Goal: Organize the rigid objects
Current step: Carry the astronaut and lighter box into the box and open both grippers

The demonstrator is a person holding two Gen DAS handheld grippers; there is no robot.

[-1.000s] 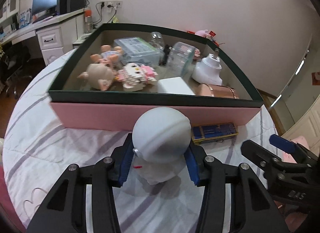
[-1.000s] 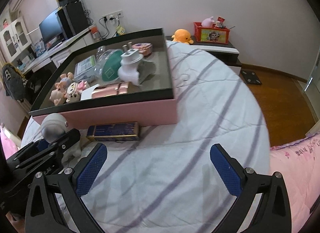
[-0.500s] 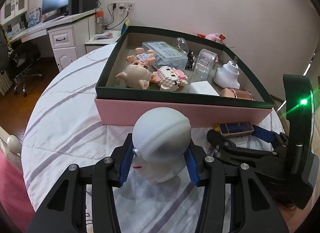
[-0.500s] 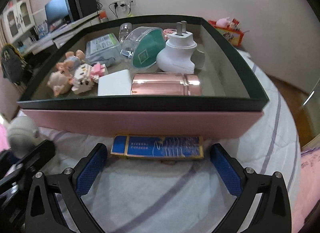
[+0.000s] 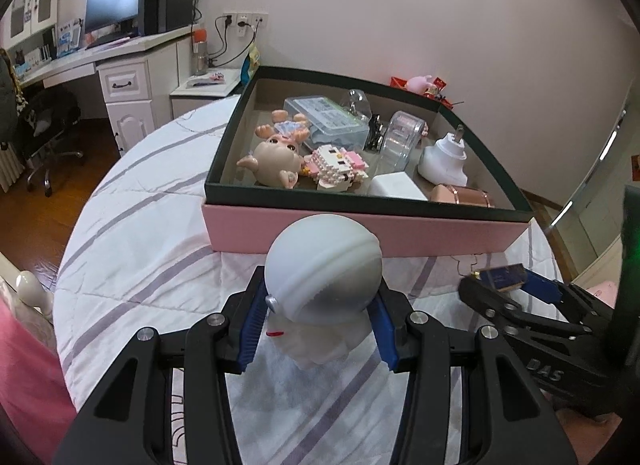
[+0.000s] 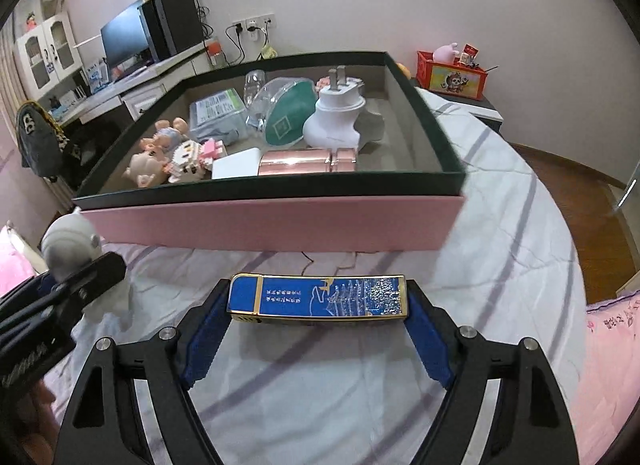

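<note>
My left gripper [image 5: 318, 329] is shut on a white round-headed astronaut figure [image 5: 322, 269] and holds it above the bedspread, in front of the pink box. My right gripper [image 6: 318, 329] is shut on a flat blue and gold box [image 6: 318, 299], held by its two ends just above the bedspread. The figure also shows in the right wrist view [image 6: 74, 243], at the far left. The pink box with a dark green rim [image 6: 280, 219] holds toys, a white plug, a rose-gold case and plastic cases.
The box stands on a round bed with a white, purple-striped cover [image 5: 132, 225]. A desk with a monitor [image 5: 116, 17] stands at the back left. A red toy crate [image 6: 450, 75] sits on a low cabinet at the back right. Wooden floor surrounds the bed.
My right gripper has closed on the blue and gold box and lifted it off the cover. My left gripper has kept the astronaut figure and drawn back a little from the pink box.
</note>
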